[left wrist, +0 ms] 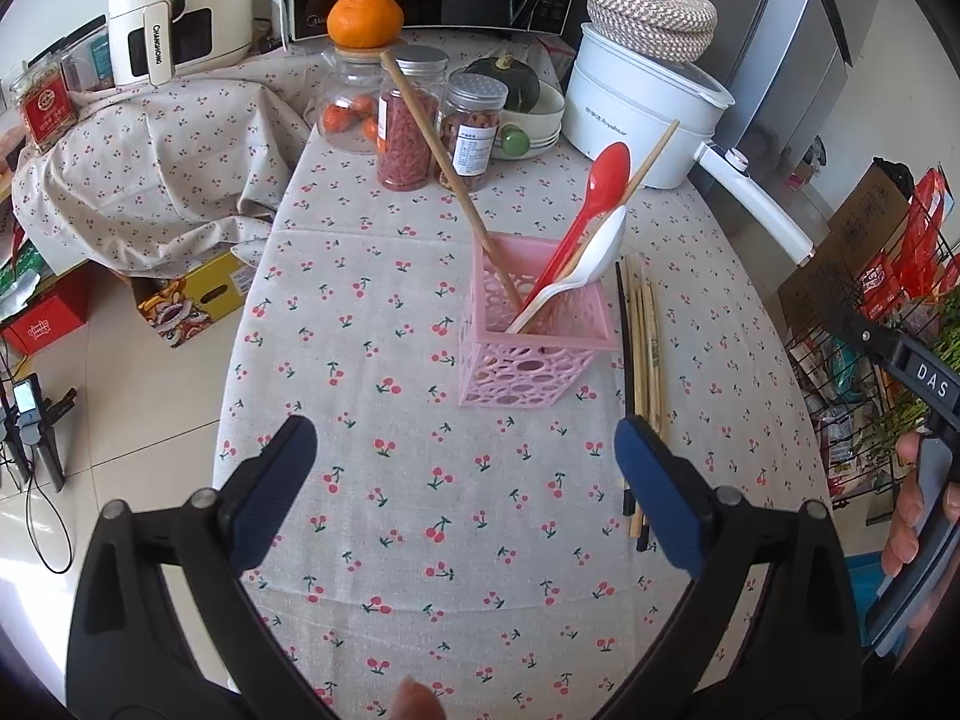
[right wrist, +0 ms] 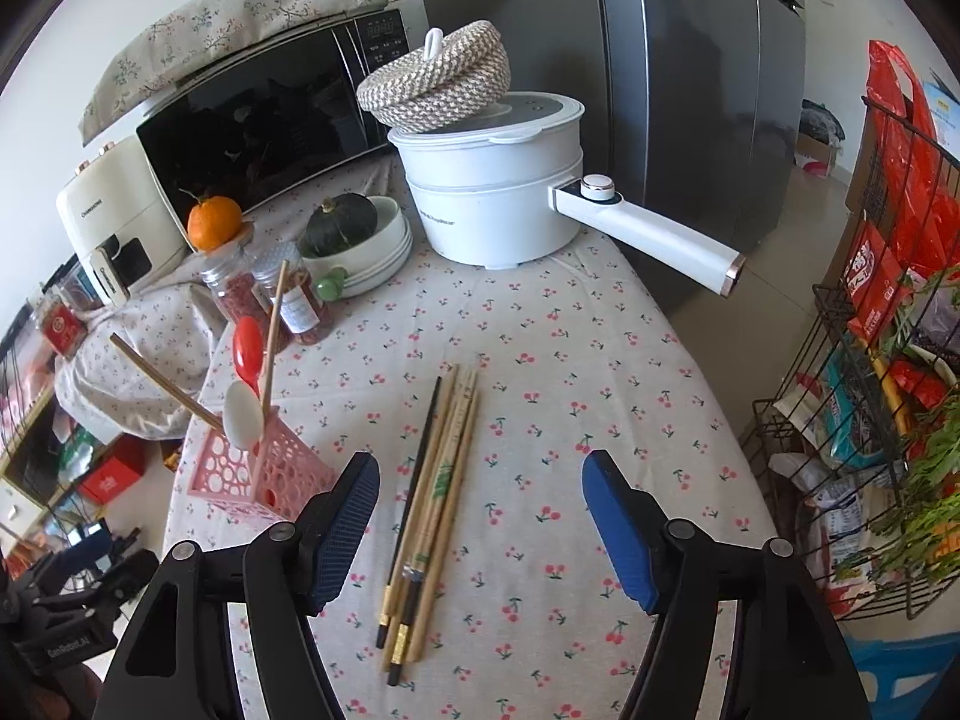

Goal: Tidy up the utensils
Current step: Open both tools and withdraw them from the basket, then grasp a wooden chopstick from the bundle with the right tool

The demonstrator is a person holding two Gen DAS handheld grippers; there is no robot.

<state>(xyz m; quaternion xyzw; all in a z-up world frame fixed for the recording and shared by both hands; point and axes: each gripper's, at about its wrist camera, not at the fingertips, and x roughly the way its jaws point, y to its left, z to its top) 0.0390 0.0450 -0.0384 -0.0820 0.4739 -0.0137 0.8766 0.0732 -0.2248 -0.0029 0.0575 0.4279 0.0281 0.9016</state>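
Pink basket (left wrist: 528, 354): red spoon (left wrist: 591, 210), white spoon (left wrist: 591, 258), two chopsticks; loose chopsticks (right wrist: 438, 492) beside it on tablecloth (left wrist: 390, 420); left gripper (left wrist: 465, 456) and right gripper (right wrist: 480, 516) both spread, empty

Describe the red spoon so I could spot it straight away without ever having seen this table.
Find the cherry-print tablecloth, then the pink holder standing on it. The red spoon leans out of that holder, bowl upward, just above a white spoon; it is the only bright red utensil there.
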